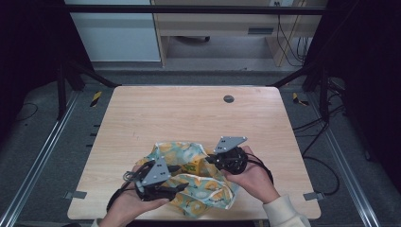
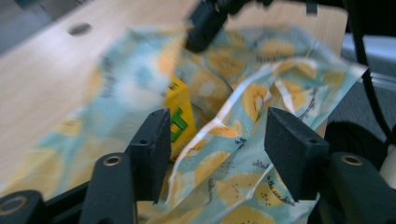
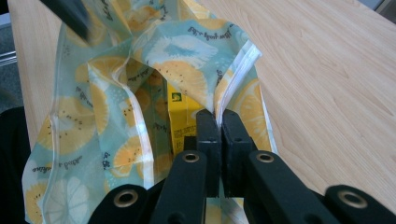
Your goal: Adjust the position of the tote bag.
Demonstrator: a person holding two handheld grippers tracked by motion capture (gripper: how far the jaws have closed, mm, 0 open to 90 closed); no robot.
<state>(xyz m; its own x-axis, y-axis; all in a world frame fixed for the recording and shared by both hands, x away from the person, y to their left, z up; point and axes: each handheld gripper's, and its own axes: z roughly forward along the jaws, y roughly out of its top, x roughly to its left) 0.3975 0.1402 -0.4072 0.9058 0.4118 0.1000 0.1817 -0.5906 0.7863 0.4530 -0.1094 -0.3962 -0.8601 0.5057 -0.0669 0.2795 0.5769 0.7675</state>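
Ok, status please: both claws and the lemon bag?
Right claw shut on bag rim. Left claw open, bag edge between jaws. Lemon bag open, yellow box inside. Nothing in the way.

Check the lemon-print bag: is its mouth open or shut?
Open: the lemon-print bag gapes, showing the yellow box inside; the right gripper pinches its rim.

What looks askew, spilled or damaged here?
Nothing spilled or torn. The lemon-print bag lies crumpled at the table edge, mouth gaping, a yellow box inside. The right gripper pinches its rim.
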